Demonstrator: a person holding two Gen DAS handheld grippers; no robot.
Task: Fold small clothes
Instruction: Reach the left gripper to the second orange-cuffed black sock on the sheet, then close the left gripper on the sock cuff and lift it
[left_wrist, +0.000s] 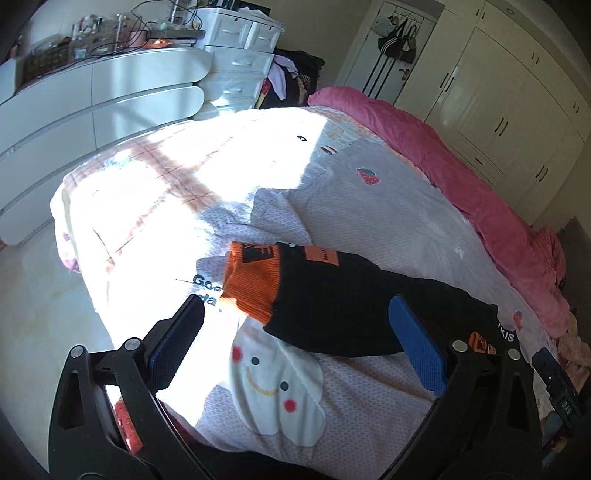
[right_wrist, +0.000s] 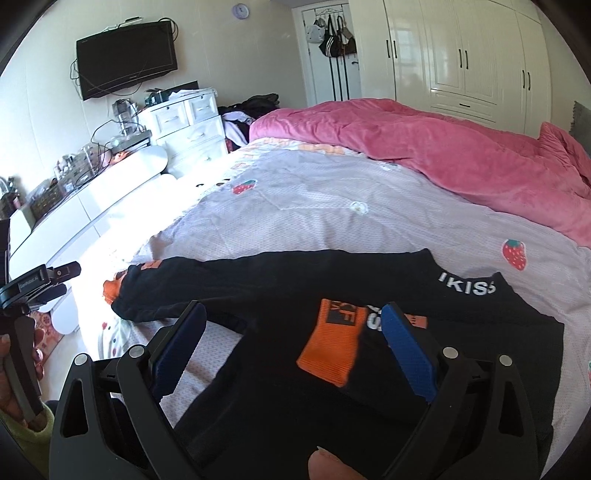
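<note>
A small black sweater (right_wrist: 295, 369) with orange cuffs lies flat on the bed. One sleeve stretches left; its orange cuff (left_wrist: 253, 284) lies just ahead of my left gripper (left_wrist: 295, 314), which is open and empty above the sleeve (left_wrist: 351, 306). The other sleeve is folded over the body, its orange cuff (right_wrist: 332, 343) lying between the fingers of my right gripper (right_wrist: 291, 317), which is open and empty above the sweater. White letters (right_wrist: 467, 286) mark the collar. The left gripper also shows at the left edge of the right wrist view (right_wrist: 55, 280).
The bed has a pale lilac sheet (right_wrist: 332, 206) with strawberry and cloud prints. A pink quilt (right_wrist: 443, 147) is bunched along the far side. White drawers (left_wrist: 236, 62) and a low white cabinet (left_wrist: 92, 110) stand beyond the bed's left edge. Wardrobes (right_wrist: 461, 55) line the back wall.
</note>
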